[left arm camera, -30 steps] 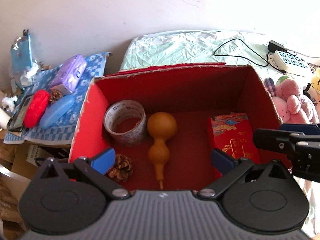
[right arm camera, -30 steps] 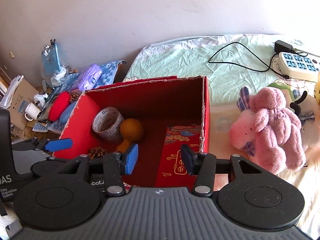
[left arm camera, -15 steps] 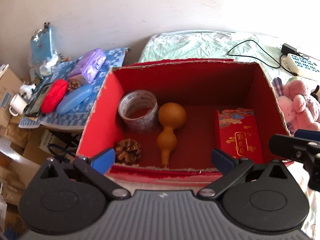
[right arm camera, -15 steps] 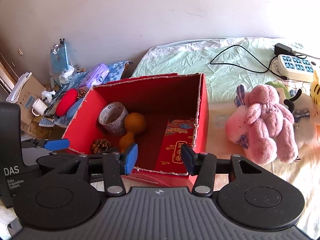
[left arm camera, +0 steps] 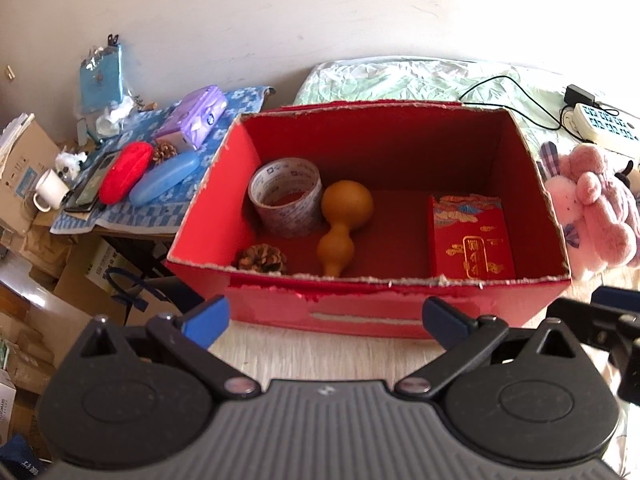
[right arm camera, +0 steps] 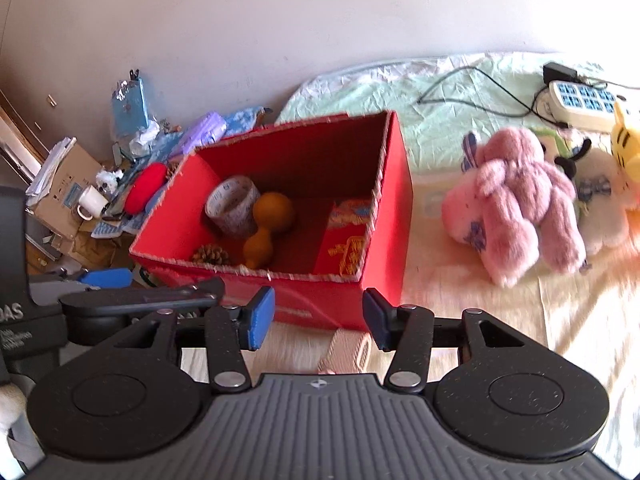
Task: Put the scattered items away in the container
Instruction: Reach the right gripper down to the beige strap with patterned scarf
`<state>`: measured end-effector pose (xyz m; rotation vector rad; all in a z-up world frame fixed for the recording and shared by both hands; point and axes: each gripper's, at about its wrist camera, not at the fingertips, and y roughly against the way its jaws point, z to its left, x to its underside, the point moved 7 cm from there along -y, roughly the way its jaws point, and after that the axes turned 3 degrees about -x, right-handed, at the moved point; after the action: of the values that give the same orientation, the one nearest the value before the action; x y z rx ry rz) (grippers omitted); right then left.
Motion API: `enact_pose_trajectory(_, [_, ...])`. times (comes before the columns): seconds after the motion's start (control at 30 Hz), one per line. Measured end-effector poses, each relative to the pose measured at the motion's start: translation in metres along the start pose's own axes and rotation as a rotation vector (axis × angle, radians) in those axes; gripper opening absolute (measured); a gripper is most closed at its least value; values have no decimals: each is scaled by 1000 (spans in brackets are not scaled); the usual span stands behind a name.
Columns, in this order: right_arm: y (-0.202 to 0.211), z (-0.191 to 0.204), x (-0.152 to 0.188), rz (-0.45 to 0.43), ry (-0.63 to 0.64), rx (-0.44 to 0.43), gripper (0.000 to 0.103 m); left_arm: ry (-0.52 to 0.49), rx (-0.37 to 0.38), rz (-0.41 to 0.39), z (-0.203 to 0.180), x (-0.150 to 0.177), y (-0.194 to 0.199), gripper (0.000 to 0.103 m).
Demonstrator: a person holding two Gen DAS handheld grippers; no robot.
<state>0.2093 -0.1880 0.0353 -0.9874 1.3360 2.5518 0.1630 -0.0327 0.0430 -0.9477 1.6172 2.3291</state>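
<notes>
A red cardboard box (left arm camera: 360, 308) (right arm camera: 396, 216) stands on the bed. It holds a tape roll (left arm camera: 286, 196) (right arm camera: 232, 206), an orange gourd (left arm camera: 344, 220) (right arm camera: 266, 228), a pine cone (left arm camera: 262, 258) (right arm camera: 210, 255) and a red packet (left arm camera: 472, 240) (right arm camera: 346, 248). My left gripper (left arm camera: 326, 322) is open and empty, in front of the box's near wall. My right gripper (right arm camera: 318, 318) is open and empty, in front of the box's near right corner. The left gripper's arm (right arm camera: 140, 300) shows at the left of the right wrist view.
A pink plush toy (right arm camera: 516, 204) (left arm camera: 596, 212) and other plush toys (right arm camera: 600, 196) lie right of the box. A power strip (right arm camera: 580, 100) (left arm camera: 604, 124) with cables lies at the back right. A cluttered side table (left arm camera: 132, 176) and cardboard boxes (right arm camera: 64, 192) stand at the left.
Both grippers have pulled back and away from the box, which now looks smaller and shows its front wall. Both stay open and empty. The box contents have not moved.
</notes>
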Motion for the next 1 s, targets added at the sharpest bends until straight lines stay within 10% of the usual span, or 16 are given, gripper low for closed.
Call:
enact_pose_trajectory(0.3, [-19,-19,36,91,-69,10,52,-14,43,60,-10,31,-12,102])
enact_pose_trajectory(0.77, [-48,-47,67,214,-187,33,56,-187,372,133,-70,104,-15,101])
enact_pose_trajectory(1.0, [-56,-53,72,262,-222,8,56,-226,385,169,-87,111,-27,94])
